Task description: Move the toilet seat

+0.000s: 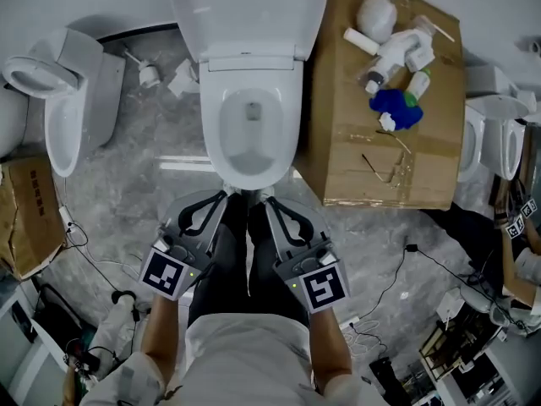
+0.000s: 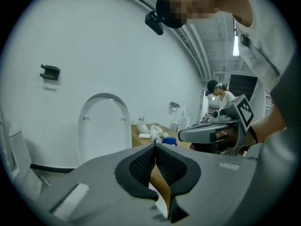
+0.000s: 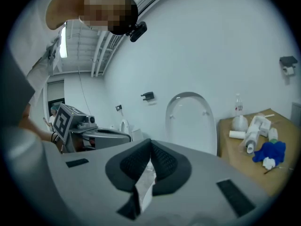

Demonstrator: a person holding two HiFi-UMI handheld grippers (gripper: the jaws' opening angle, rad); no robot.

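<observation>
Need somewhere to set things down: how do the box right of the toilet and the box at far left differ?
The right box is far bigger than the left box. The right box carries bottles and a blue item; the left box's top holds nothing. Both are brown cardboard on the floor.

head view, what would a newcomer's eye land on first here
The white toilet at centre, its lid raised upright, draws the eye first. Just before its bowl the left tool and right tool hover side by side, both shut and empty. To the toilet's right, a cardboard box carries white bottles and a blue item.
</observation>
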